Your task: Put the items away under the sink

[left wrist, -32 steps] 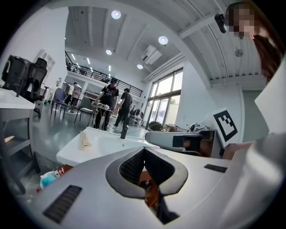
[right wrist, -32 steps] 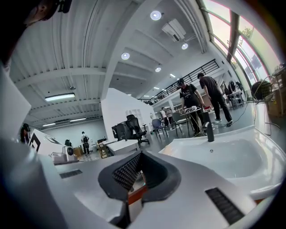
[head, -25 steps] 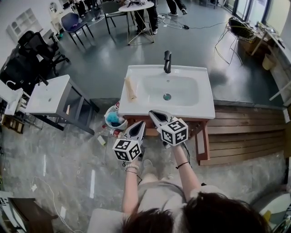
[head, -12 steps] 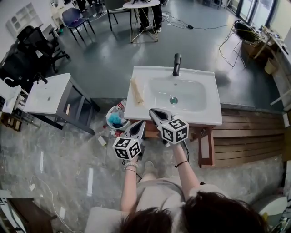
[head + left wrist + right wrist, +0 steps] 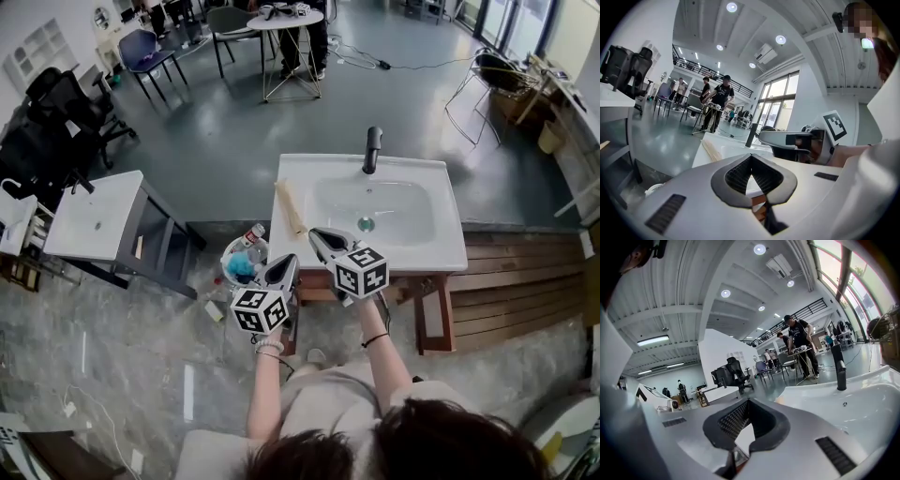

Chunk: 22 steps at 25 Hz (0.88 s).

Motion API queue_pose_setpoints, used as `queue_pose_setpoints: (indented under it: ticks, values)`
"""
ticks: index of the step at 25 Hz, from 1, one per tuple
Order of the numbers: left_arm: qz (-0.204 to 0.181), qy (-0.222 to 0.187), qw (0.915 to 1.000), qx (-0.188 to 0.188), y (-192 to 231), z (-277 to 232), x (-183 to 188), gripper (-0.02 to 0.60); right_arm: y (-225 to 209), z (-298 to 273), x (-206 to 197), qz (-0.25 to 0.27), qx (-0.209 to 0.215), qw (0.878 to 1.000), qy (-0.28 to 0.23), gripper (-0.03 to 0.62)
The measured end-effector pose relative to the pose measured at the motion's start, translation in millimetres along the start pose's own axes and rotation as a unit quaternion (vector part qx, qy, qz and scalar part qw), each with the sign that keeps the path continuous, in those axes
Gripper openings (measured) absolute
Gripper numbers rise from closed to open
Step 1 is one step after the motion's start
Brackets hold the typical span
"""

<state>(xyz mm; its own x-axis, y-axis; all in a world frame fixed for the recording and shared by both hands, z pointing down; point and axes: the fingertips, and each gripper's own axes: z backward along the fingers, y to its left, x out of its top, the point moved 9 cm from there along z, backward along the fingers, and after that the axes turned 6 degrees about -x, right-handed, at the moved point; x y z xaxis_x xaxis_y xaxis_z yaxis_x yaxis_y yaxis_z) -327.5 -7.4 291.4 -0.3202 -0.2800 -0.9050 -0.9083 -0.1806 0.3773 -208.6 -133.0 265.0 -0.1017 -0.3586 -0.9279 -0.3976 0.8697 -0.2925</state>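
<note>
Facing the sink (image 5: 441,246), you hold the left gripper (image 5: 286,265) and right gripper (image 5: 322,238) both clenched on nothing. The items (image 5: 240,266) sit in a tub (image 5: 226,272) on the floor just left of the sink, a bottle (image 5: 251,233) at its rim. Expect light, smooth plastic that may slip; take the bottle around its middle.

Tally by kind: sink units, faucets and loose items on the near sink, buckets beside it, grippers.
White sink units: 2, near and left
Black faucet: 1
Pale wooden strip on the near countertop: 1
White bucket with blue contents: 1
Grippers: 2, left gripper and right gripper
Total: 7
</note>
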Motion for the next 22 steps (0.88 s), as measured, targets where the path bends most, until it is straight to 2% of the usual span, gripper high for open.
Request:
queue_pose_setpoints:
  ticks: [7, 12, 22]
  values:
    - [0.009, -0.005, 0.9999, 0.002, 24, 0, 6, 0.002, -4, -25, 1, 0.001, -0.009, 1.000, 0.020, 0.017]
    - [0.025, -0.004, 0.9996, 0.013, 34, -2, 3, 0.002, -8, -43, 0, 0.002, 0.001, 0.999, 0.045, 0.017]
    - [0.036, -0.014, 0.9987, 0.033, 67, -19, 28, 0.002, -40, -100, 21, 0.022, 0.022, 0.994, 0.102, 0.018]
